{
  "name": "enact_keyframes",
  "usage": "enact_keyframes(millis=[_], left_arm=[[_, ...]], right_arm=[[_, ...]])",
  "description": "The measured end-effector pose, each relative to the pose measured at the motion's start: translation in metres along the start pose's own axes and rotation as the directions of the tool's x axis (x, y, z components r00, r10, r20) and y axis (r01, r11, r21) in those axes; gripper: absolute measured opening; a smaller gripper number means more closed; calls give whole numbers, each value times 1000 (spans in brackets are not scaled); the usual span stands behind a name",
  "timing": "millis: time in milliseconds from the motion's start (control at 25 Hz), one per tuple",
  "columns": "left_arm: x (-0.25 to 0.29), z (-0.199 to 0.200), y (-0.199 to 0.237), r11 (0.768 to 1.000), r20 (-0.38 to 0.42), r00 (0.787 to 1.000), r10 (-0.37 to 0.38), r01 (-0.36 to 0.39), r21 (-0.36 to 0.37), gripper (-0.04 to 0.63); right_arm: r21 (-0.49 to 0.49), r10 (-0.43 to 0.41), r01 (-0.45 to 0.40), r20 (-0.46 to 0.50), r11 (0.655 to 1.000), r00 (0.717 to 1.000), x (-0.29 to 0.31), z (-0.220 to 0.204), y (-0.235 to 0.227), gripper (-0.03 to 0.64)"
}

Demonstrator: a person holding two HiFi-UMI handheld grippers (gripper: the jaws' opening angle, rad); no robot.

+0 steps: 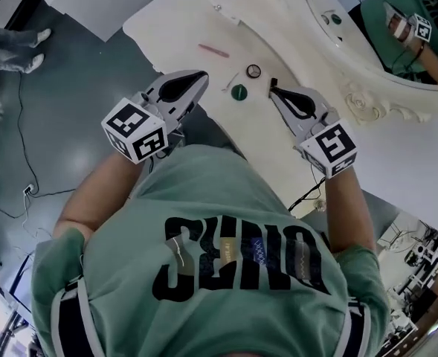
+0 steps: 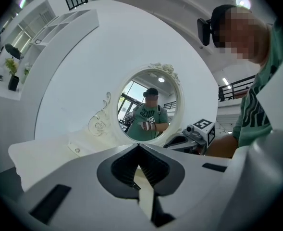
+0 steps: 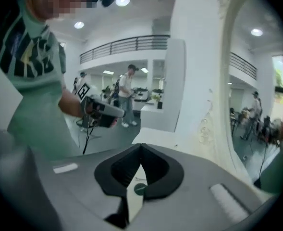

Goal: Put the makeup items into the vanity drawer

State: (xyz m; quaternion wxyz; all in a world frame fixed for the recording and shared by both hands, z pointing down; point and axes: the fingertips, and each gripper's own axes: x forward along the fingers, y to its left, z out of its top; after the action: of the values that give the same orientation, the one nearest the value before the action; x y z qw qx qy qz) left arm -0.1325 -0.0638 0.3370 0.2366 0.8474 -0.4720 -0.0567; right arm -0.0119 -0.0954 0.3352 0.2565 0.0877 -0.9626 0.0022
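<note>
Left gripper (image 1: pixel 201 75): jaws pressed together, empty, over the near edge of the bench (image 1: pixel 175 25).
Pink stick (image 1: pixel 213 50): on the bench, beyond it.
Green disc (image 1: pixel 239 91), compact (image 1: pixel 253 71): between the grippers' tips.
Right gripper (image 1: pixel 274 89): jaws together, empty.
Progress: nothing stowed yet; no open drawer in view.
Room: mirror (image 1: pixel 367 43) close on the right; open bench ahead.

On surface (image 1: pixel 166 21): cap (image 1: pixel 239 91) between left gripper (image 1: pixel 202 74) and right gripper (image 1: pixel 274 88), touching neither. Compact (image 1: pixel 253 71) just behind cap, toward mirror (image 1: pixel 345 21). Stick (image 1: pixel 213 50) farther back and left, apart from both. Mirror along surface's far right edge. Both grippers above surface's near edge.
</note>
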Motion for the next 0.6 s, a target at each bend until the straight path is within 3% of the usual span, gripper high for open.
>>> enact_keyframes(millis=[80, 160, 280, 440, 520, 600], left_arm=[[4, -8, 15, 1000, -12, 1000, -2, 2, 14, 0], [8, -20, 29, 1000, -30, 1000, -2, 2, 16, 0], [9, -42, 44, 1000, -65, 998, 10, -10, -9, 0], [9, -59, 59, 1000, -87, 996, 8, -10, -23, 0], [7, -67, 65, 999, -91, 996, 13, -16, -32, 0], [5, -73, 70, 999, -93, 995, 19, -23, -45, 0]], right_arm=[[-167, 71, -90, -116, 982, 991, 37, -9, 8, 11], [-285, 135, -207, -251, 936, 959, 72, -33, 17, 14], [-373, 206, -411, -479, 832, 853, 113, -85, 32, 88], [-460, 162, -595, -685, 659, 710, 151, -151, 36, 101], [-464, 138, -643, -736, 609, 662, 163, -176, 38, 103], [-461, 118, -670, -767, 582, 631, 171, -195, 39, 103]])
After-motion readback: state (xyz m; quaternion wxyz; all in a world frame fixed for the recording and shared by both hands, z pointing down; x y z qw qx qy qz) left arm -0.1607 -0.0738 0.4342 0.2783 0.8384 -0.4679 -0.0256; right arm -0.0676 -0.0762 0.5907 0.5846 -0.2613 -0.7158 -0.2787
